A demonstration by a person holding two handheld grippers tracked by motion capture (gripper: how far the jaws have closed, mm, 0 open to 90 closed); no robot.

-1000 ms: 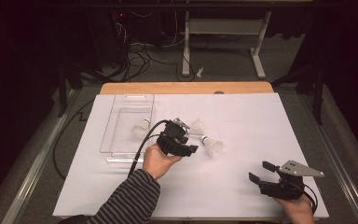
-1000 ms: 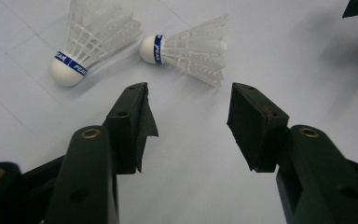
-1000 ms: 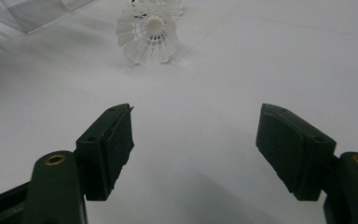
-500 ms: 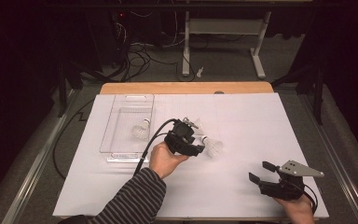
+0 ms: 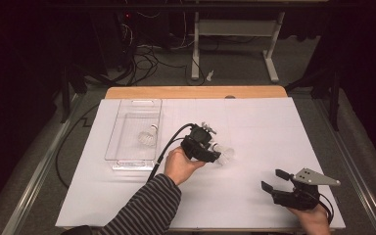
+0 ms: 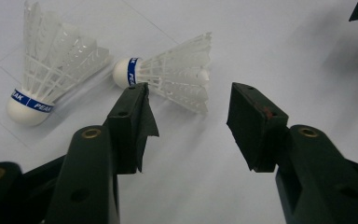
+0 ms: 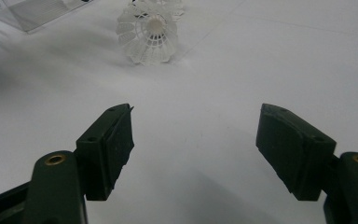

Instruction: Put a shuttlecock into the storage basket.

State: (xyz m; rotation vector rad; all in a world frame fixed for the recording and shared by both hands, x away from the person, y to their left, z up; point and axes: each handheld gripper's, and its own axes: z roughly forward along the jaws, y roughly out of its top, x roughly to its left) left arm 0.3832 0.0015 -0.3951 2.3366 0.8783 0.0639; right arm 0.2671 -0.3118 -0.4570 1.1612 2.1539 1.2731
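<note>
Looking down from the high view, one shuttlecock (image 5: 148, 137) was seen already lying inside the clear tray (image 5: 127, 162) at the left of the white table (image 5: 254, 122), so part of the work was judged done. The left gripper (image 5: 214, 150) was held just right of the tray, over the middle of the table, with a second shuttlecock (image 5: 226, 155) lying on the sheet touching or just beside its tip; the gap could not be judged from there. The right gripper (image 5: 274, 180) was held near the front right corner, well apart from the tray and the shuttlecocks, with its jaws parted and nothing between them.

From the left gripper view, two shuttlecocks were seen on the table ahead of the jaws: the lying one (image 6: 177, 74), cork to the left and skirt to the right, just beyond the tips, and another one (image 6: 51, 70) standing cork-down at the far left. The jaws were held well apart, and no pad was pressed on either, so nothing had been picked up yet.

From the right gripper view, wide empty jaws were shown, with a shuttlecock's skirt (image 7: 150, 33) farther off and the tray's corner (image 7: 32, 13) at the top left.

At least two shuttlecocks were judged left to be gripped and carried to the tray.
</note>
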